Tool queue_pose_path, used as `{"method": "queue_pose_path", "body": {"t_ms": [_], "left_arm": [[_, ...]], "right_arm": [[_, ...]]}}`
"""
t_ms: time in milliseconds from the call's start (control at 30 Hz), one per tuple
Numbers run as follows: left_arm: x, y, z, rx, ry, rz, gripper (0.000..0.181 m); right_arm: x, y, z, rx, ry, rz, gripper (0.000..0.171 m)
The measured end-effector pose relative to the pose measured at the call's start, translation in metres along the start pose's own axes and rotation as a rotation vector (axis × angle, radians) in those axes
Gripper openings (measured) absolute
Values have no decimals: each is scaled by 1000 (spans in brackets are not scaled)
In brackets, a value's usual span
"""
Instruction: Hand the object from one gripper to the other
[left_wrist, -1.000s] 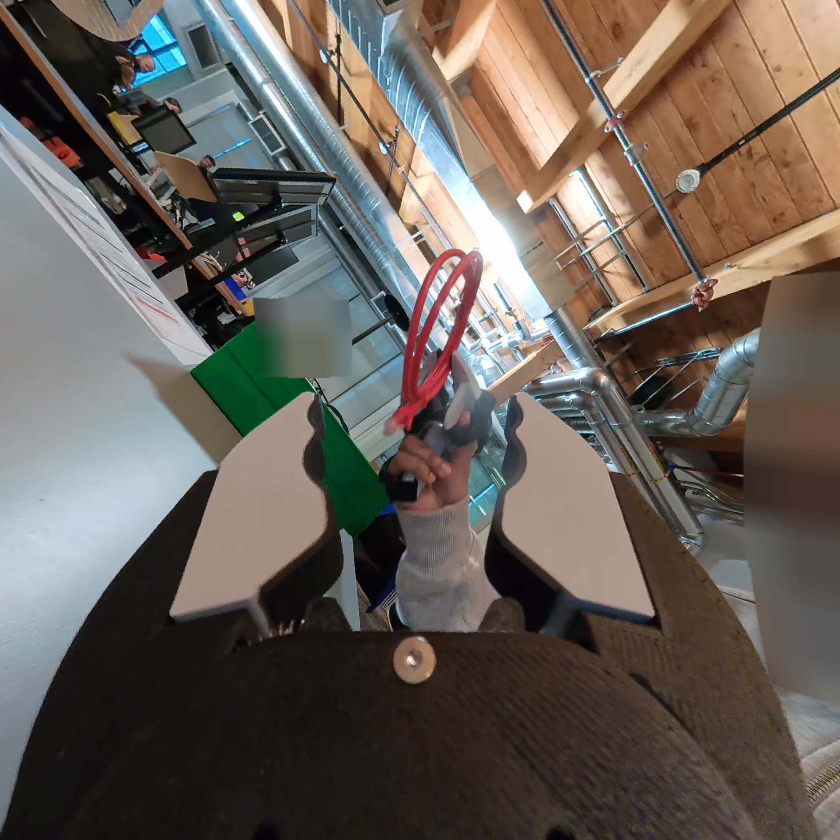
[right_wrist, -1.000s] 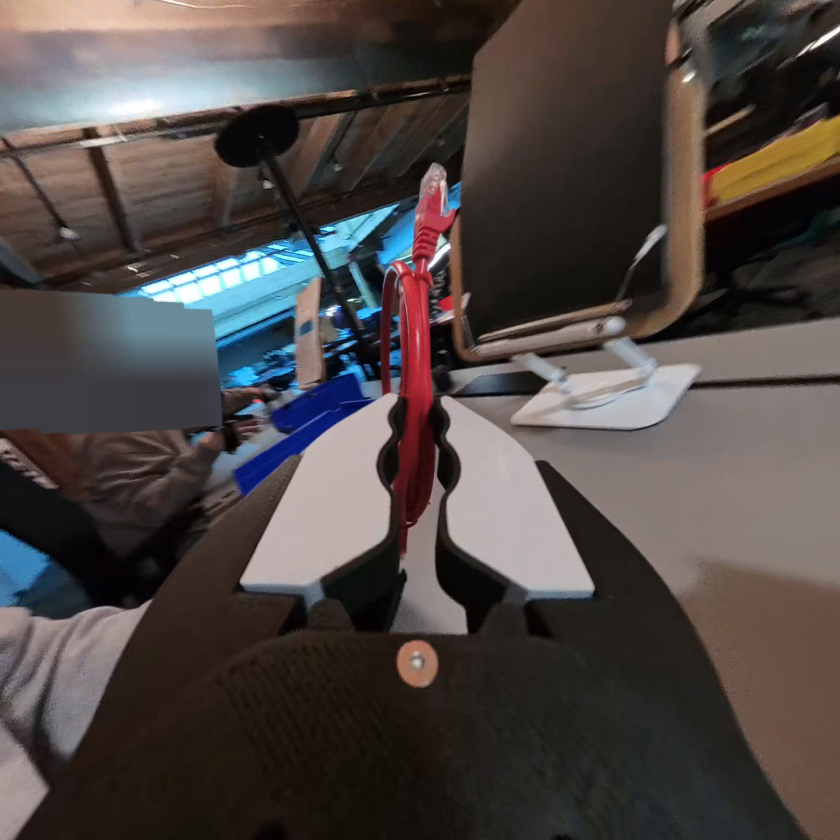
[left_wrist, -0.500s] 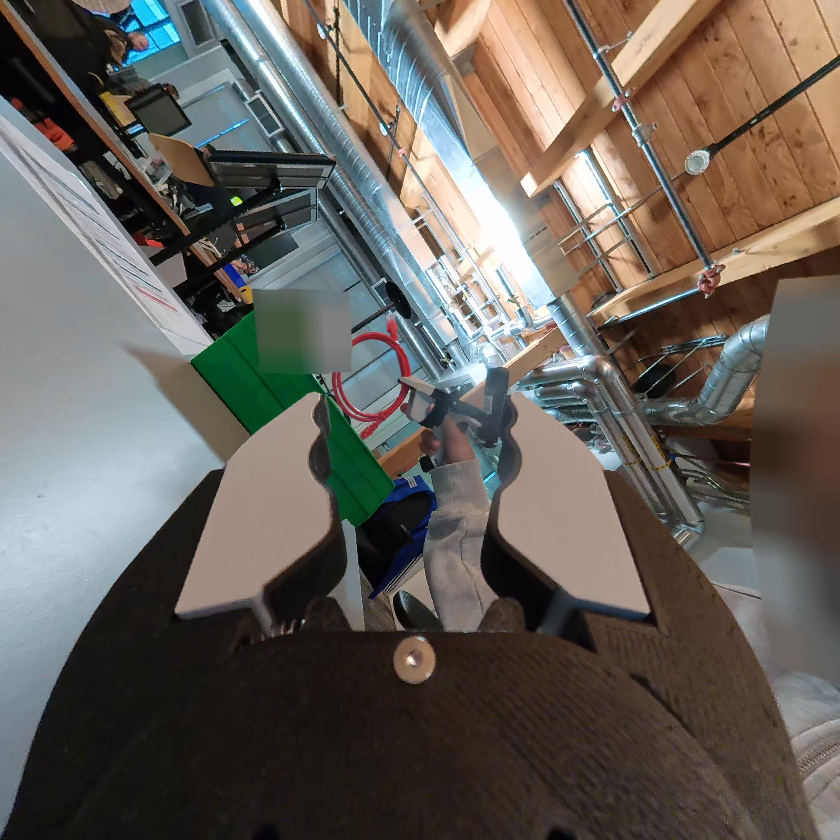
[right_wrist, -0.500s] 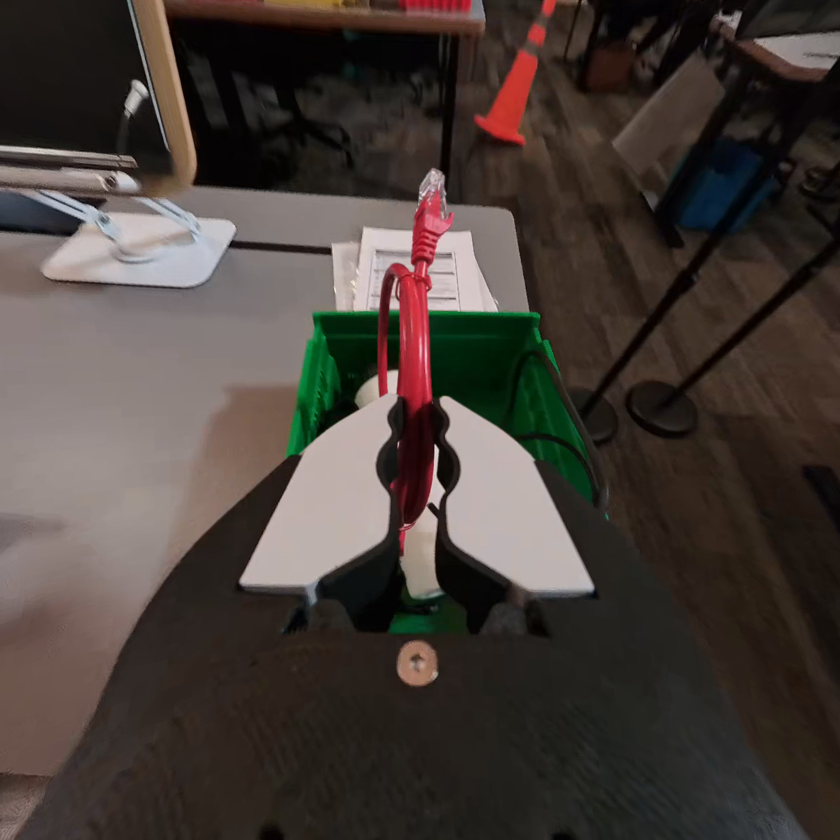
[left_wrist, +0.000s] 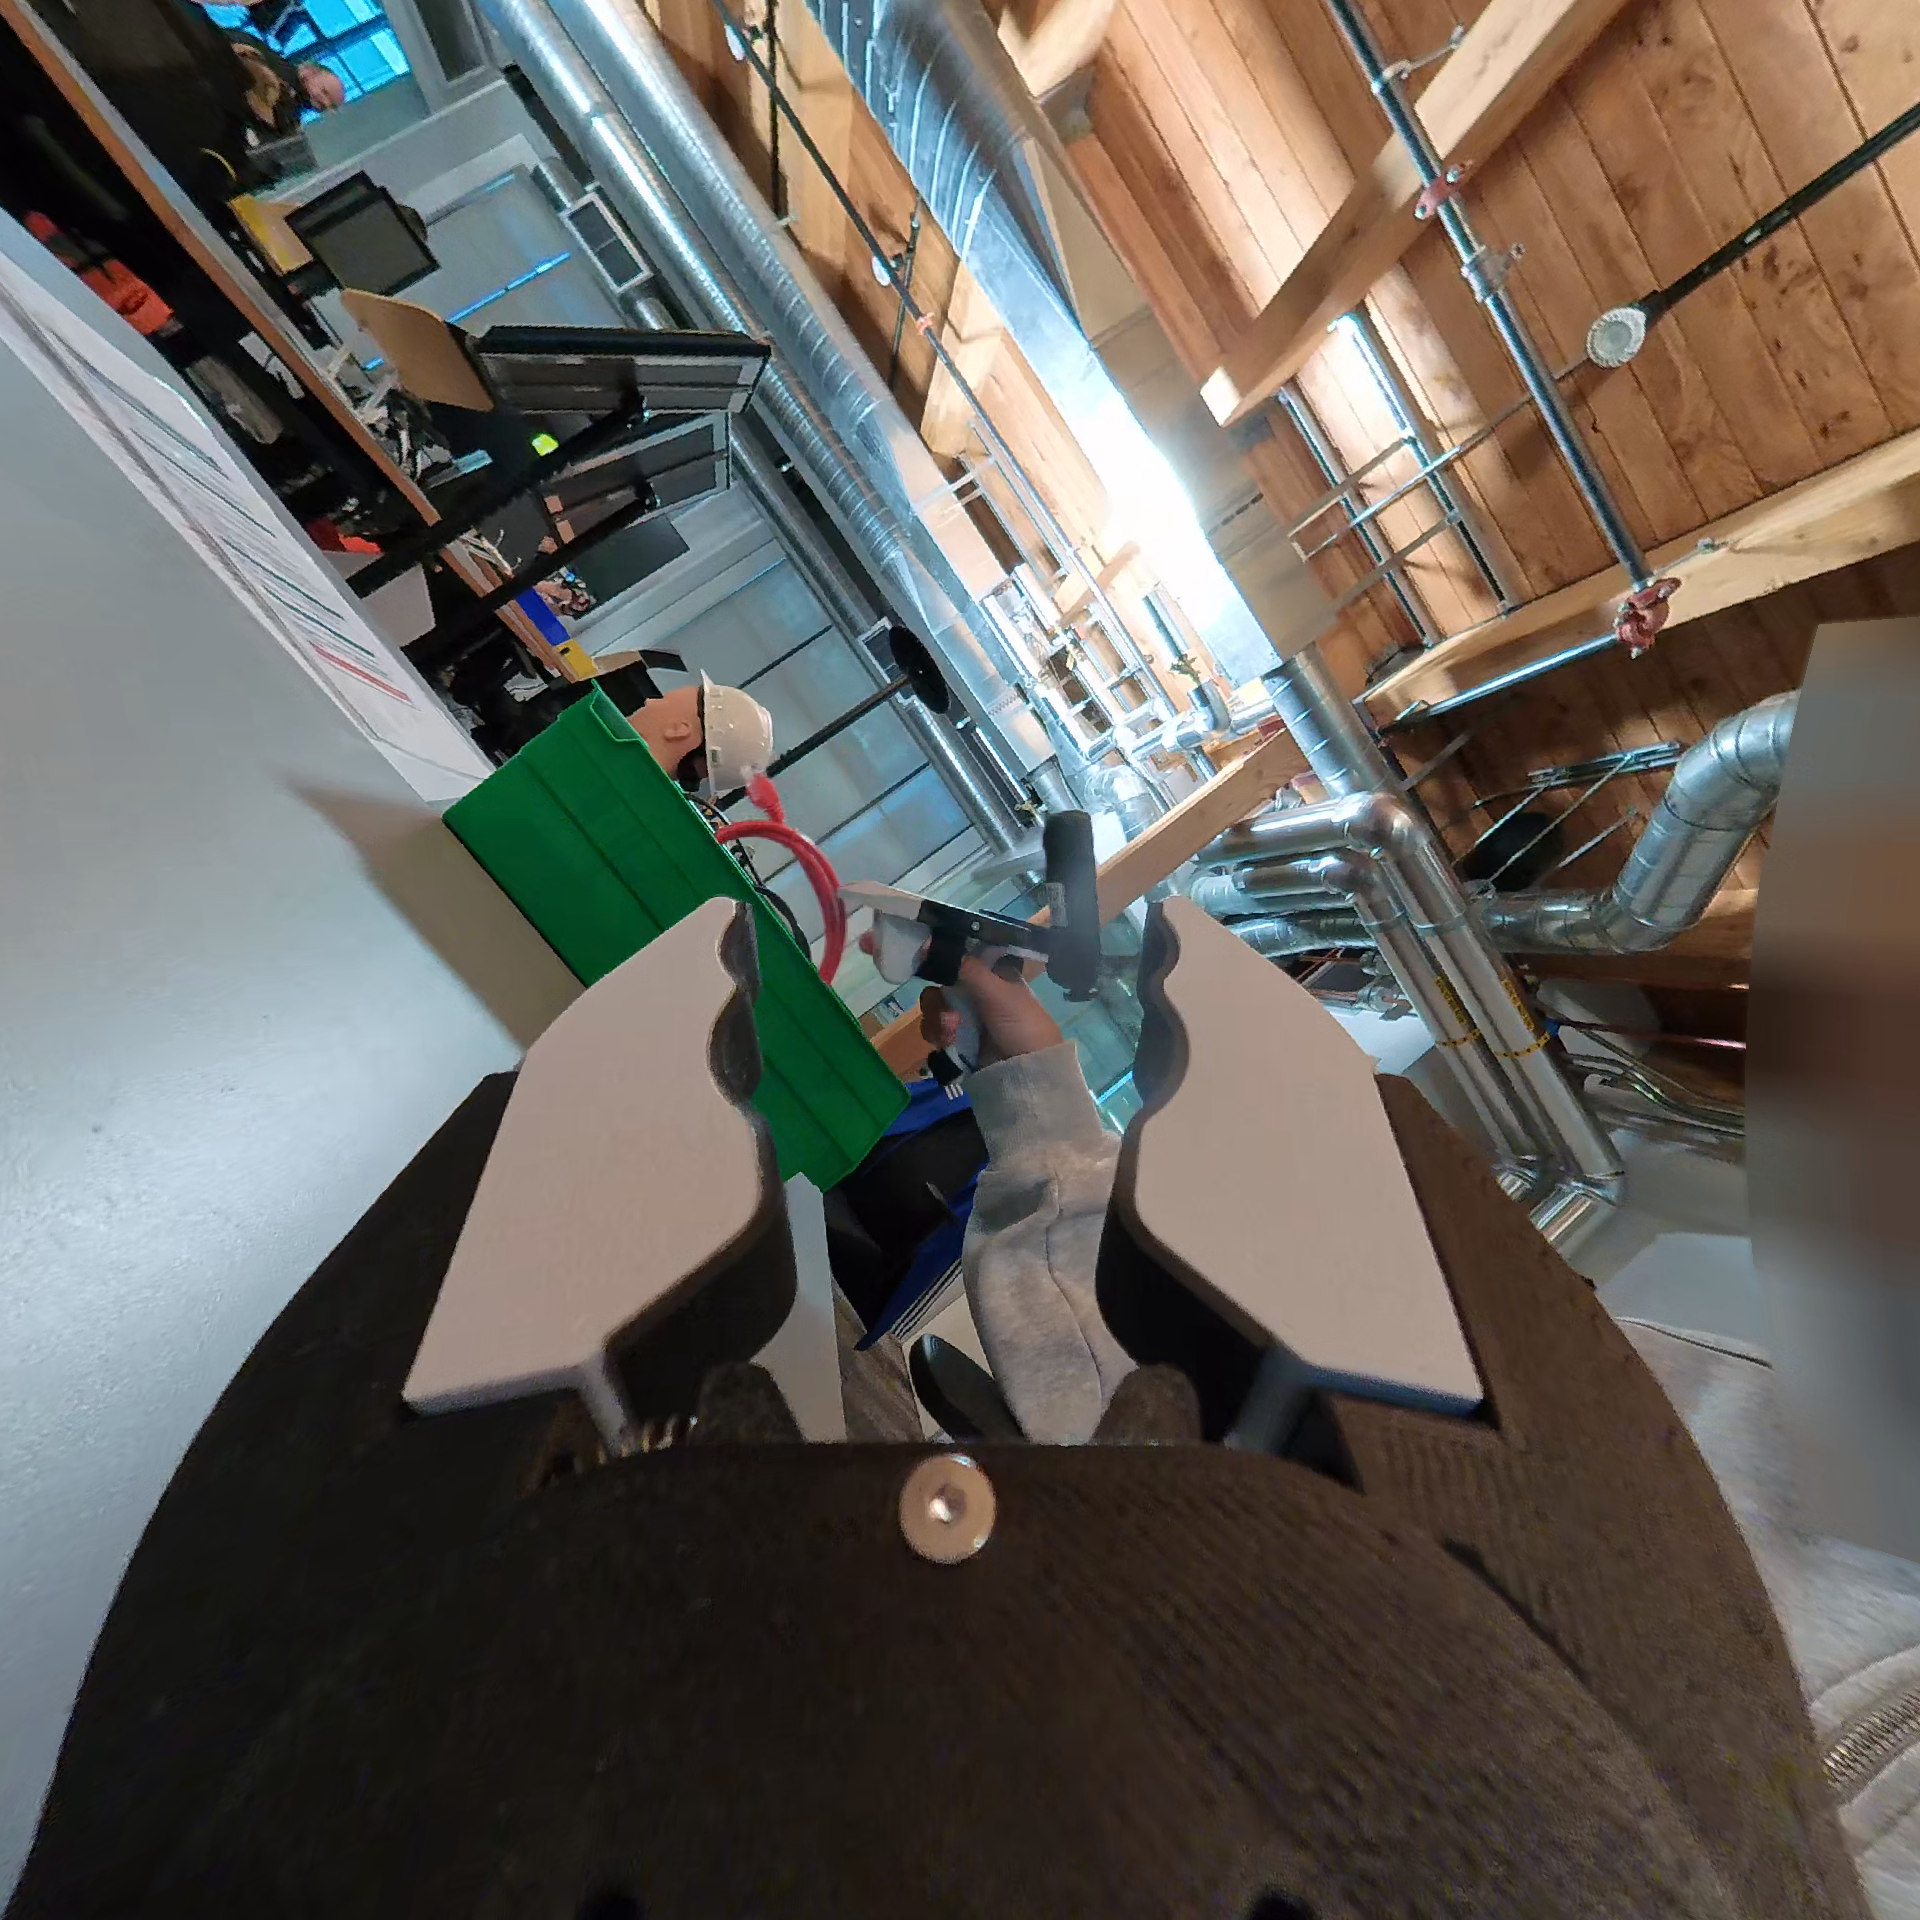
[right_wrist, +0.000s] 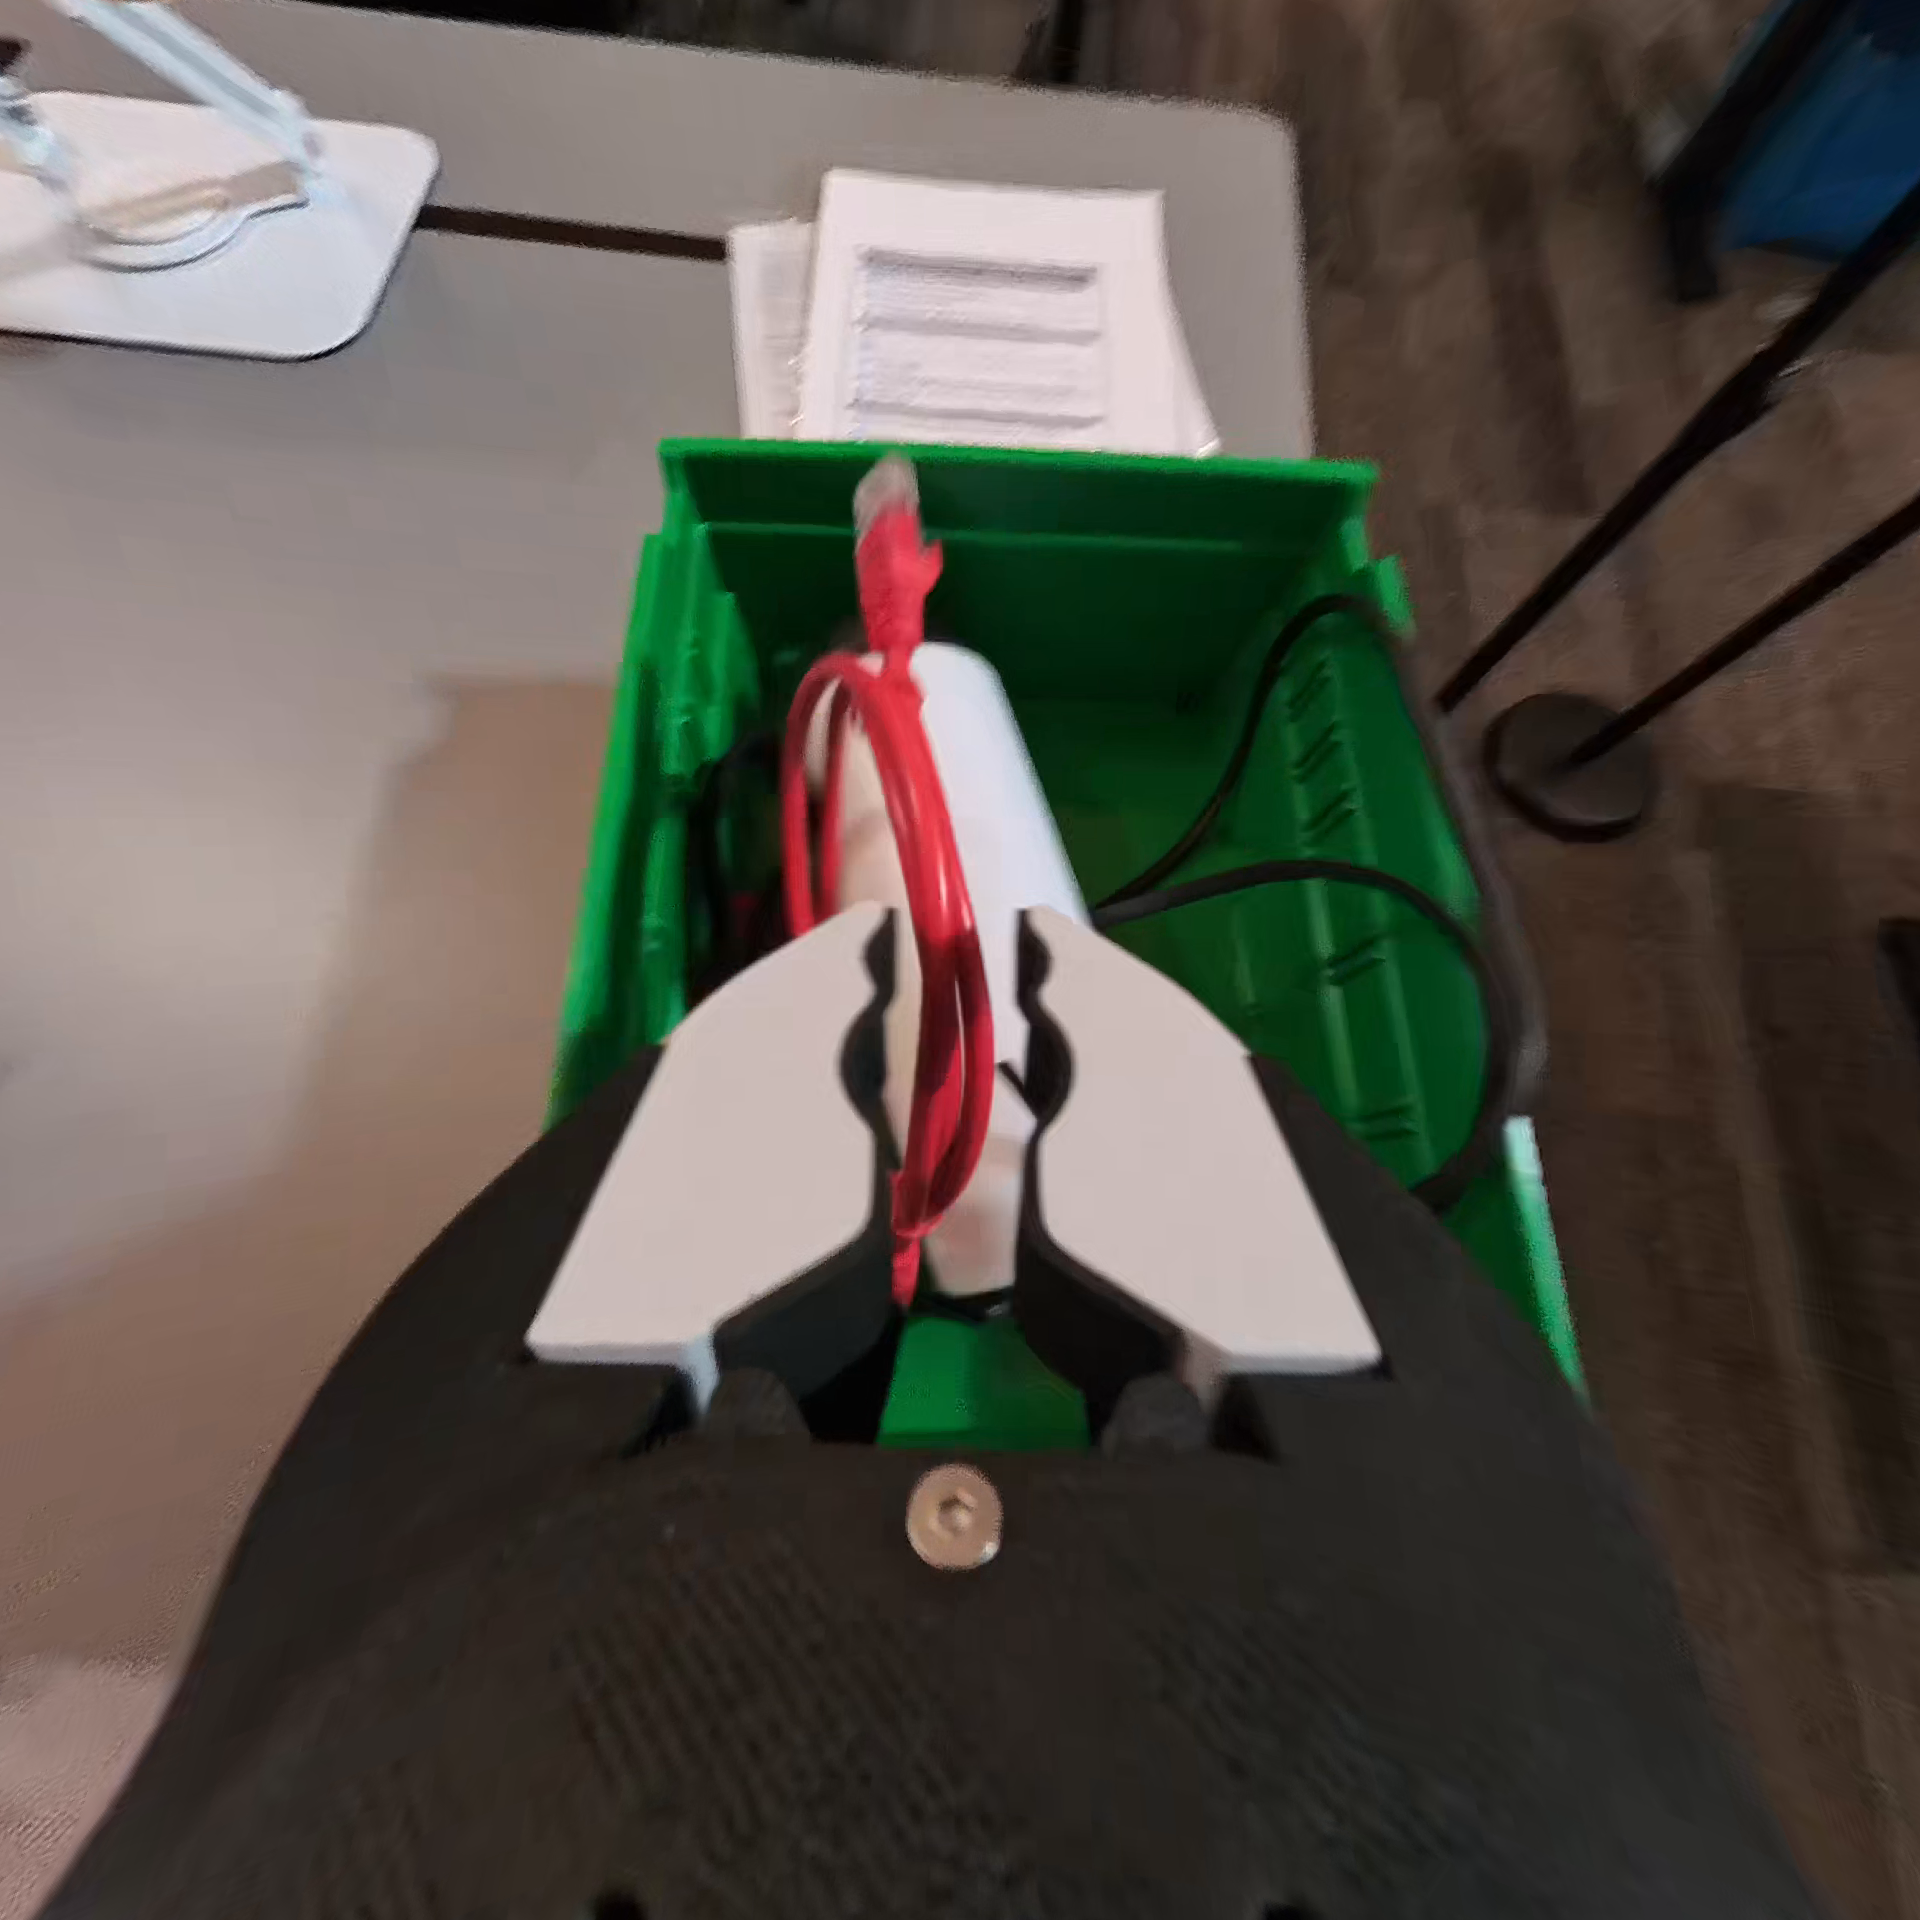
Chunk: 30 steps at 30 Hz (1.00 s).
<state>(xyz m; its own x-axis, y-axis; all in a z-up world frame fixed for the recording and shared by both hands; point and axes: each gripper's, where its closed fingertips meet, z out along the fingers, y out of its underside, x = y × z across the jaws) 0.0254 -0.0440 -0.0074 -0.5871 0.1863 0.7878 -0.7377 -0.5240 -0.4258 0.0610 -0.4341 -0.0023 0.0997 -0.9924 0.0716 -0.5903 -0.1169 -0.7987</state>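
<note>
A coiled red network cable (right_wrist: 935, 831) hangs between the parted jaws of my right gripper (right_wrist: 951, 920), which points down into a green bin (right_wrist: 1039, 520). There is a gap on both sides of the cable, and its plug points at the bin's far wall. My left gripper (left_wrist: 945, 925) is open and empty, tilted up towards the ceiling. Between its fingers, farther off, it shows the right gripper (left_wrist: 868, 925) in a person's hand (left_wrist: 997, 1013), with the red cable (left_wrist: 816, 862) at the rim of the green bin (left_wrist: 644, 883).
In the bin lie a white cylinder (right_wrist: 987, 748) and a black cable (right_wrist: 1247, 717). Papers (right_wrist: 977, 312) and a white stand base (right_wrist: 208, 239) lie on the grey table (right_wrist: 260, 623). A black post base (right_wrist: 1569, 769) stands on the floor at right. There is about 40 centimeters between the tips of the two grippers.
The right gripper swung down over the green bin with the cable, and its jaws have parted from the cable. The left gripper stayed open and barely moved.
</note>
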Motion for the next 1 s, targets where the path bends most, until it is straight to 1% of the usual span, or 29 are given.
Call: {"method": "queue_pose_path", "body": {"t_ms": [33,67,167,233,300,367,433,500,567,667,733,800,833,867,933,1000], "left_arm": [[0,0,0,0,-1,2,70],[0,0,0,-1,-2,3,70],[-1,1,1,-4,-6,3,70],[-2,2,2,-12,-7,2,69],[-1,5,3,-32,-5,6,67],[-1,10,5,-60,-12,27,65],[-1,15,7,-101,-34,66,63],[-7,23,9,-177,-81,127,57],[-16,31,7,-273,-153,216,46],[-29,40,2,-397,-270,380,32],[-33,38,-2,-450,-339,492,24],[-34,23,-8,-486,-418,614,18],[-30,7,-12,-490,-456,681,16],[-24,-15,-18,-474,-504,746,15],[-6,-72,-37,-405,-636,858,12],[14,-126,-71,-347,-800,873,7]], "right_arm": [[7,-5,-3,35,49,-32,36],[11,-12,-8,65,91,-59,42],[11,-38,-31,187,158,-100,43],[-7,-57,-47,282,118,-126,39],[-35,-74,-61,369,40,-143,35],[-75,-87,-71,446,-106,-129,32],[-132,-95,-78,518,-376,-26,31],[-188,-98,-79,590,-616,128,37],[-239,-81,-63,599,-744,173,36],[-302,-24,-17,489,-767,67,30],[-331,12,9,398,-787,8,27],[-351,28,17,289,-873,64,26],[-358,29,15,265,-925,99,27],[-361,28,14,266,-948,114,28],[-359,30,17,268,-931,84,28],[-353,31,17,272,-911,59,27]]}}
